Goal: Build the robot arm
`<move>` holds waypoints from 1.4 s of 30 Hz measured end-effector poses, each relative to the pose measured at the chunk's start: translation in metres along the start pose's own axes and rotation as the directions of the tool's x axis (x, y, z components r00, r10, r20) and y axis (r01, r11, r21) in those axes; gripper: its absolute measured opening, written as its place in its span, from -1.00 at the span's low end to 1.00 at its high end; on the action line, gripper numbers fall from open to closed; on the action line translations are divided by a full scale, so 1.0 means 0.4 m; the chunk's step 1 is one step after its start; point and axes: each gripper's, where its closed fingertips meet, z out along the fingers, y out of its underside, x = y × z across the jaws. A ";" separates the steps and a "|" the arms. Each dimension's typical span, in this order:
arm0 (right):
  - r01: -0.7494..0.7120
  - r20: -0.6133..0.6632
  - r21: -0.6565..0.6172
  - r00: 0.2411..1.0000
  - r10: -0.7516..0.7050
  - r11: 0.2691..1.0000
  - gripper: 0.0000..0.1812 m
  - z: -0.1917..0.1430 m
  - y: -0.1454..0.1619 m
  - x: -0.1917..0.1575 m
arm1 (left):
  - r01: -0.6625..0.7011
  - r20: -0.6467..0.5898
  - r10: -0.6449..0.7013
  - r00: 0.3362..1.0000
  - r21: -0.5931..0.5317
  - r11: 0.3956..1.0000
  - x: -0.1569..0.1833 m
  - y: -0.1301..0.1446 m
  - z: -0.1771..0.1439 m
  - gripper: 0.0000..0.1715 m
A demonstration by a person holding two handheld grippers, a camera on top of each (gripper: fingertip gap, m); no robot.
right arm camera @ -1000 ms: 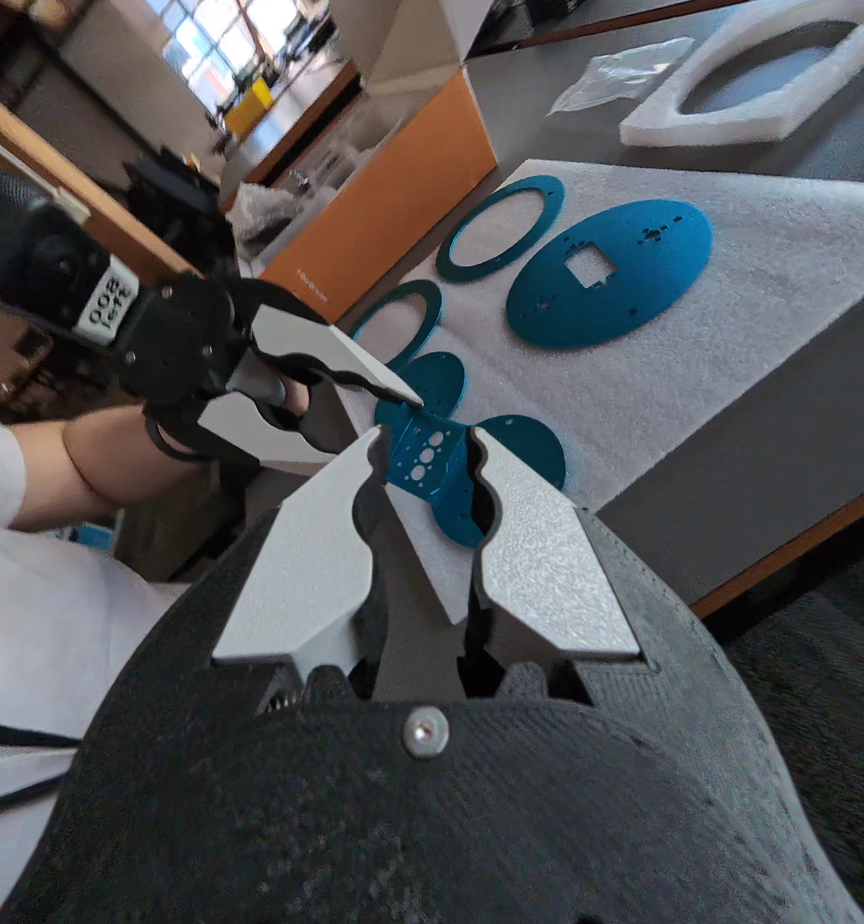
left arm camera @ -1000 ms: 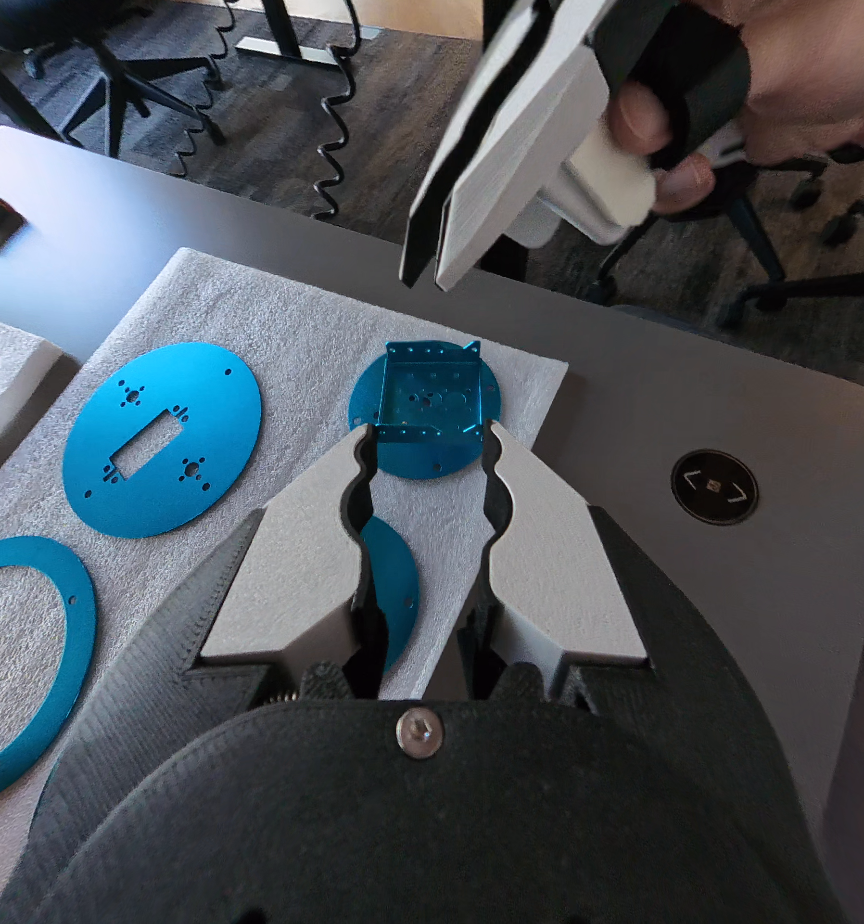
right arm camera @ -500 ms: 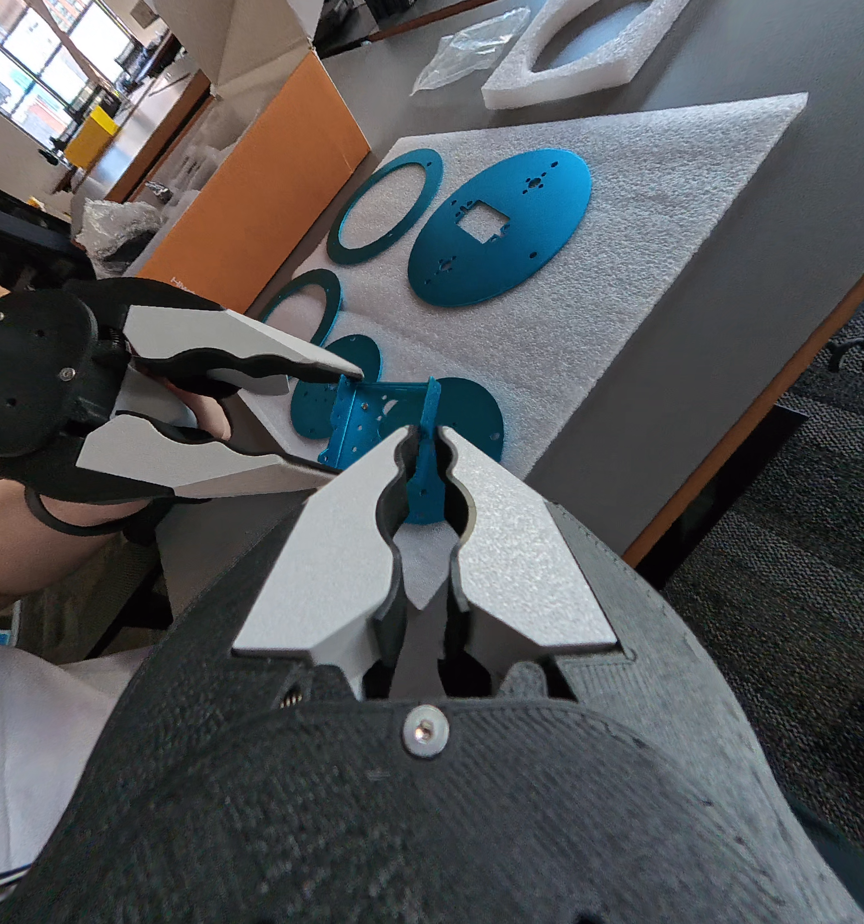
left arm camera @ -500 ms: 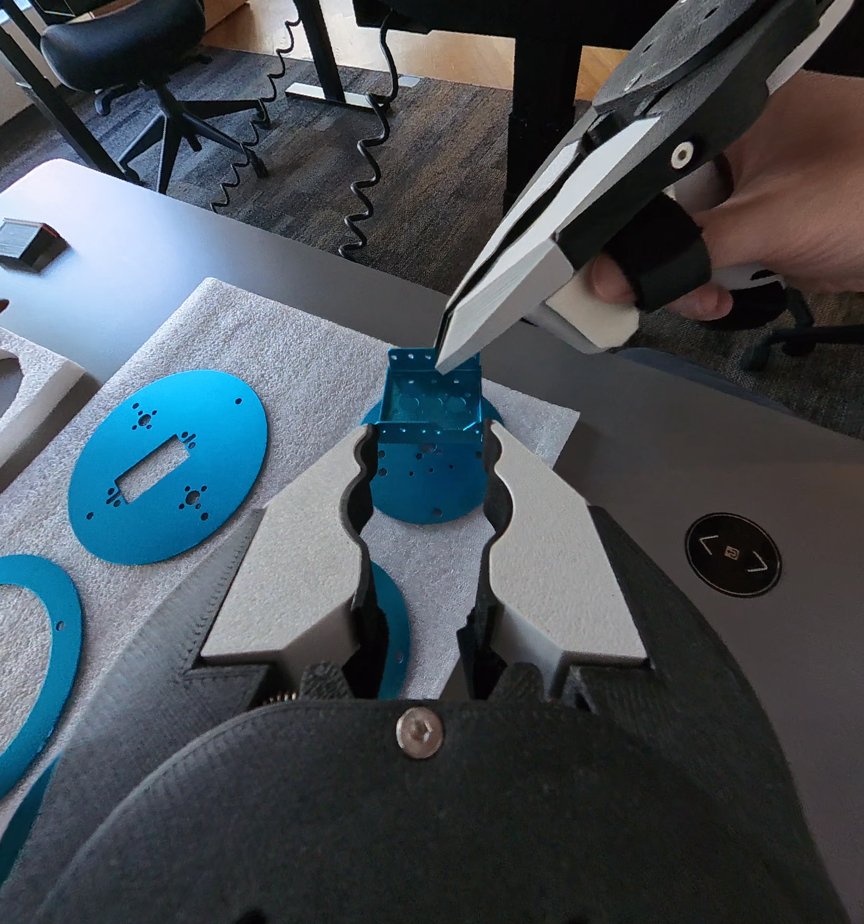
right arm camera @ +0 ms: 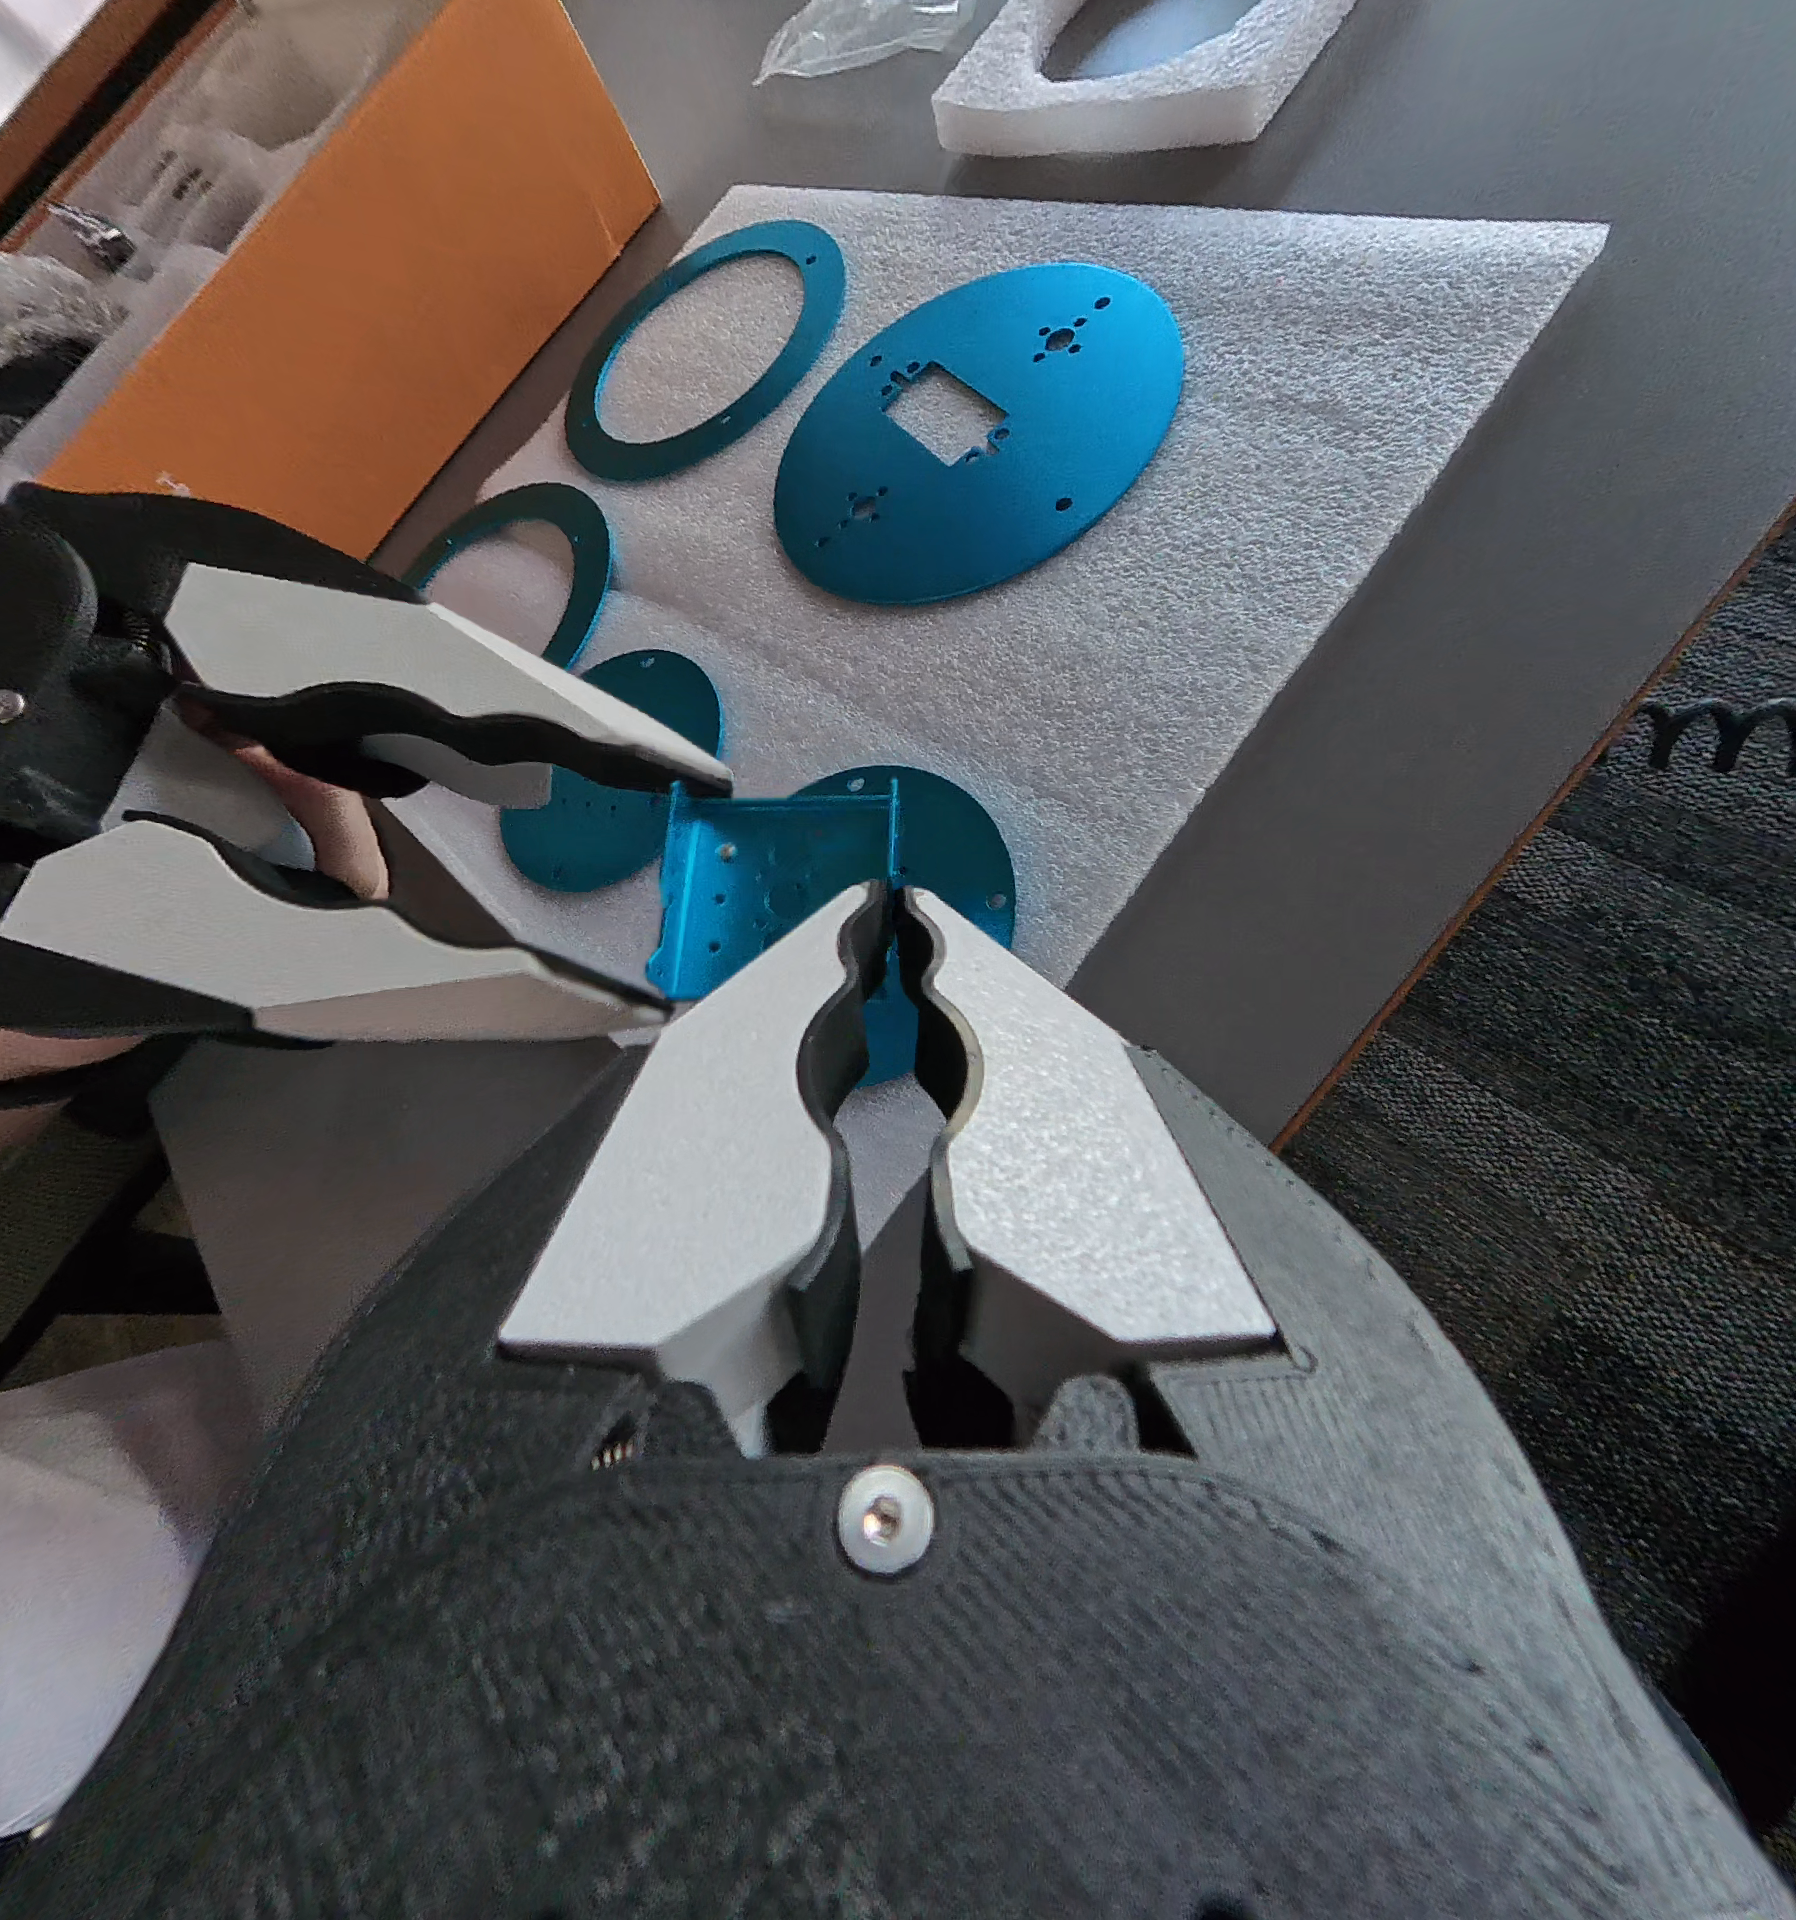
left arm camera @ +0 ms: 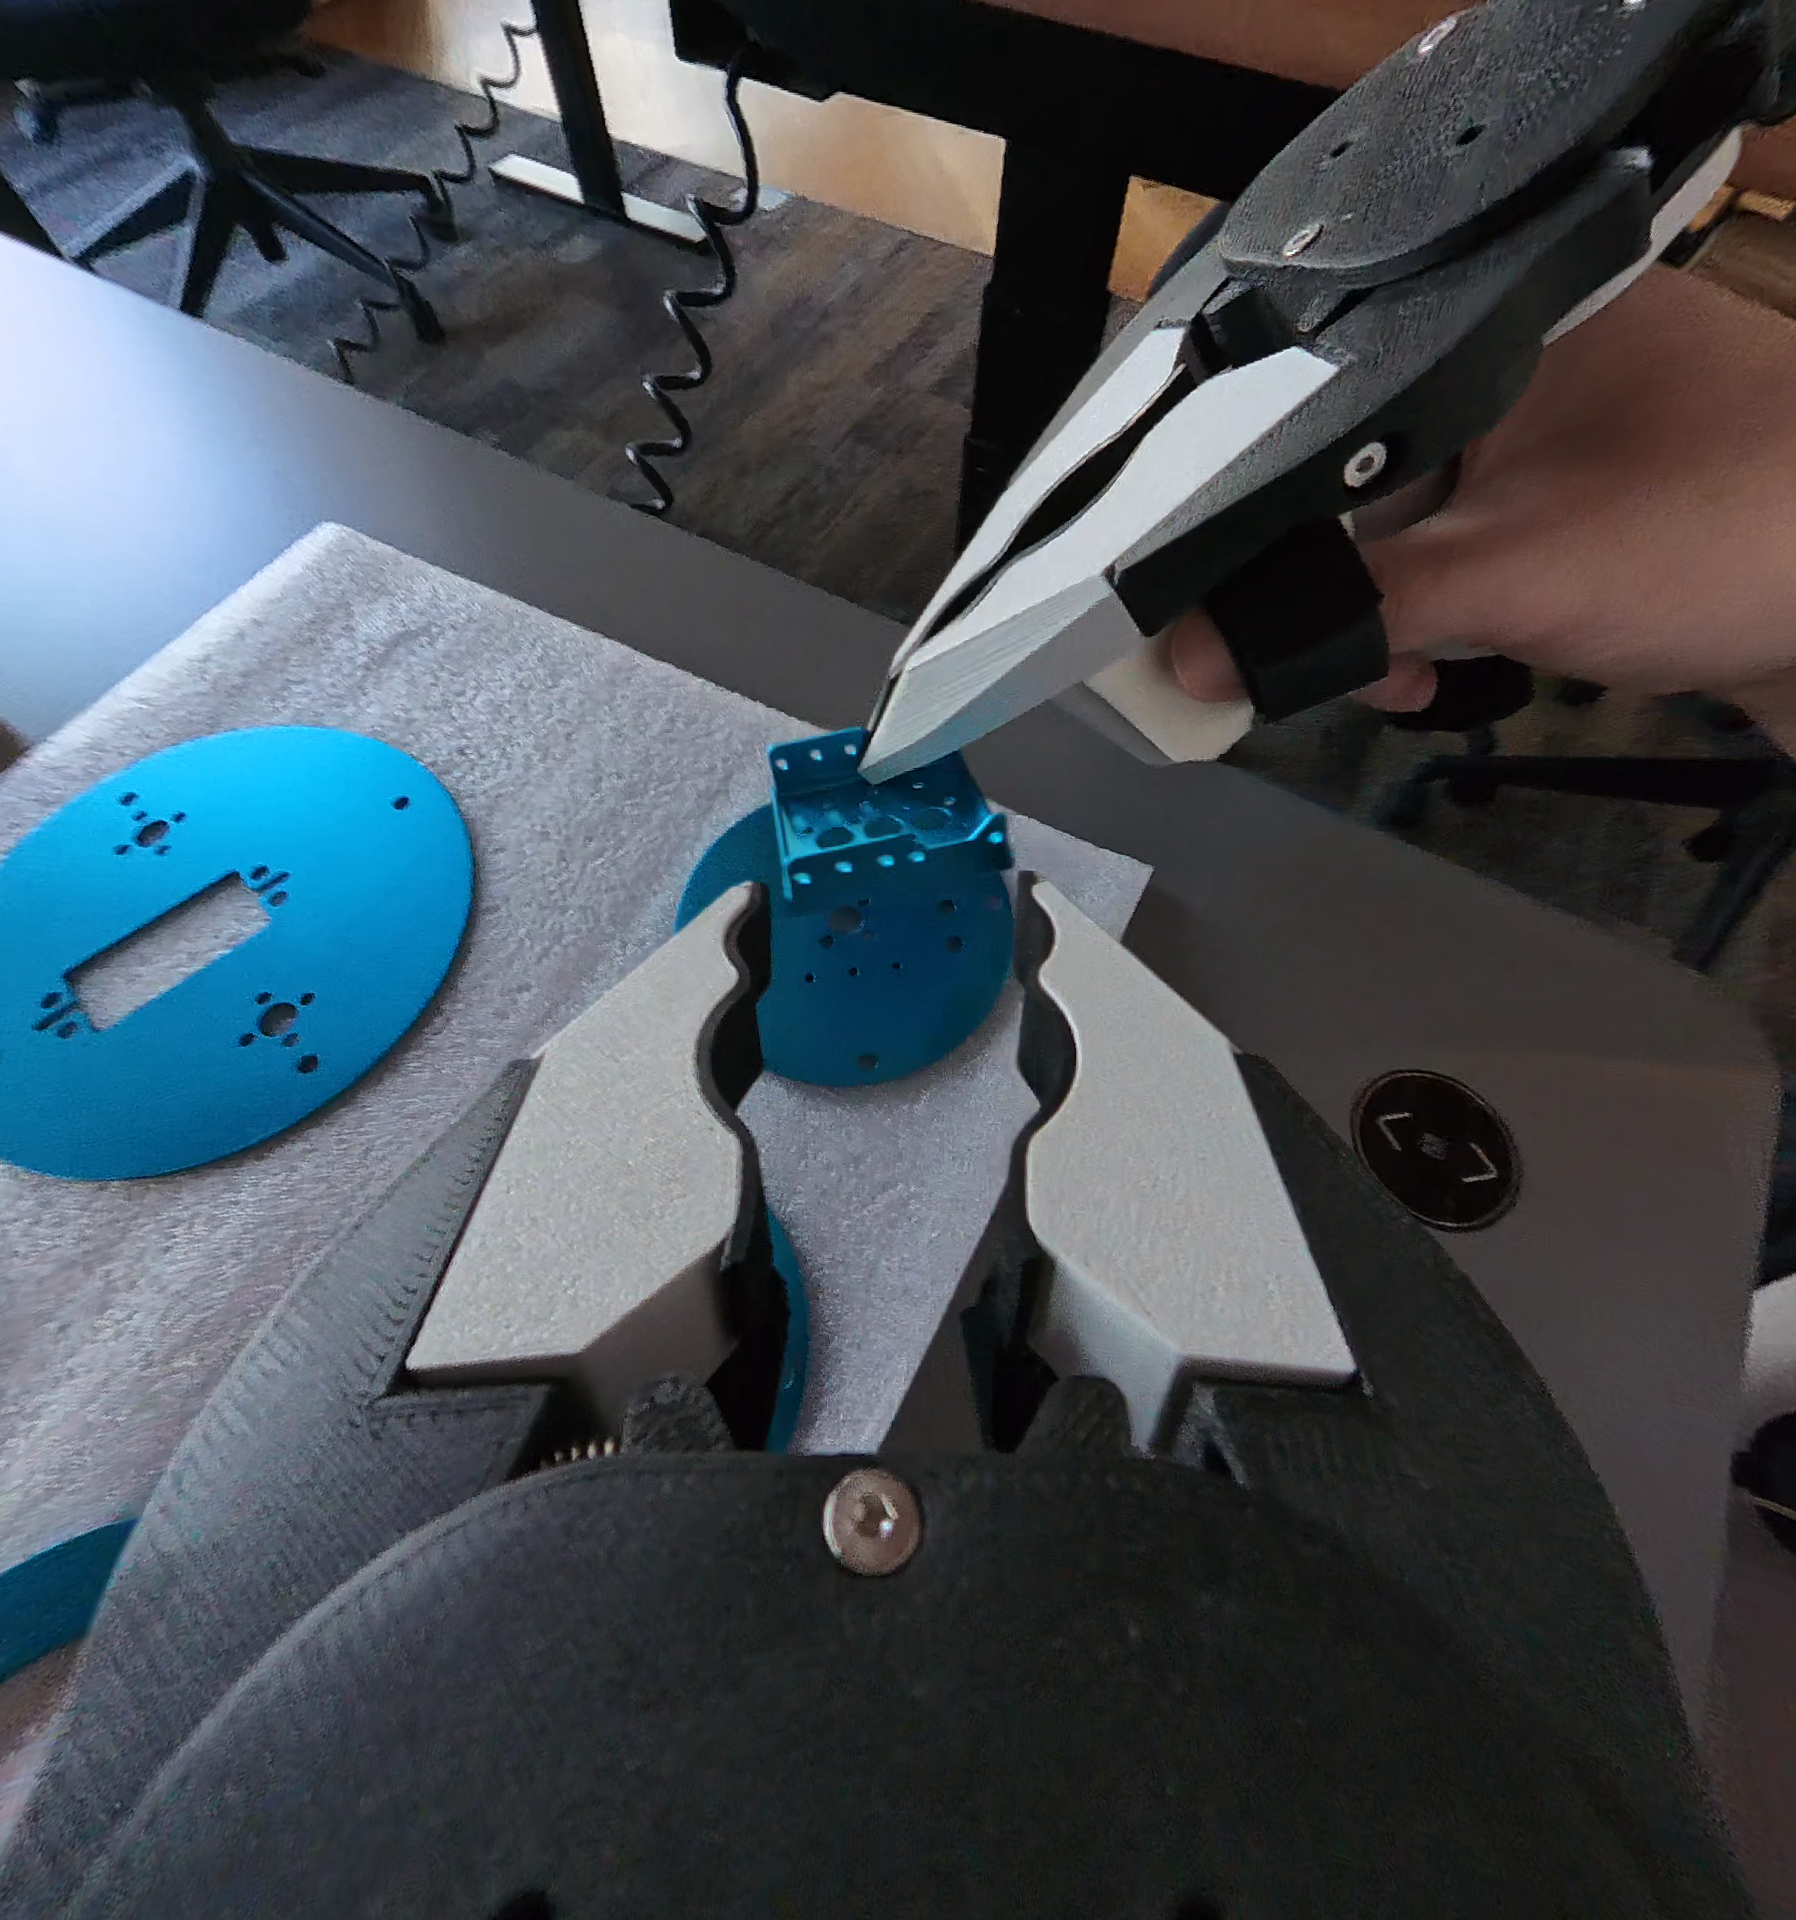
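A blue metal U-shaped bracket (left arm camera: 878, 831) with many holes sits tilted above a small blue disc (left arm camera: 873, 1008) on the white foam sheet (left arm camera: 561, 727). My right gripper (right arm camera: 892, 896) is shut on one thin upright wall of the bracket (right arm camera: 769, 873). It also shows in the left wrist view (left arm camera: 873, 764), coming down from the upper right. My left gripper (left arm camera: 889, 894) is open. Its fingertips flank the bracket's near side with a small gap on each side. The right wrist view shows the left gripper (right arm camera: 696, 888) reaching in from the left.
A large blue disc with a rectangular cutout (right arm camera: 977, 436), two blue rings (right arm camera: 707, 353) (right arm camera: 520, 566) and a second small disc (right arm camera: 613, 790) lie on the foam. An orange box (right arm camera: 374, 312) and a white foam frame (right arm camera: 1133, 94) stand beyond. The table edge (right arm camera: 1496, 873) is close by. Less than 4 cm separates the two grippers' tips.
My right gripper came down, shut on the bracket's wall and tipped the bracket up off the disc. My left gripper's fingers opened a little wider around it.
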 end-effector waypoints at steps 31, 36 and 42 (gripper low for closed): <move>0.241 -0.243 0.040 0.944 -0.224 0.970 -1.00 -0.009 0.002 0.024 | -0.262 -0.338 0.168 0.926 -0.257 0.930 -0.044 0.096 0.040 -0.17; 0.193 -0.225 0.049 0.958 -0.178 0.980 -1.00 0.002 0.012 0.031 | -0.259 -0.287 0.181 0.941 -0.261 0.930 -0.040 0.096 0.040 -0.23; 0.204 -0.247 0.038 0.951 -0.189 0.978 -1.00 0.014 0.020 0.031 | -0.200 -0.283 0.122 0.951 -0.268 0.942 -0.033 0.097 0.031 -0.26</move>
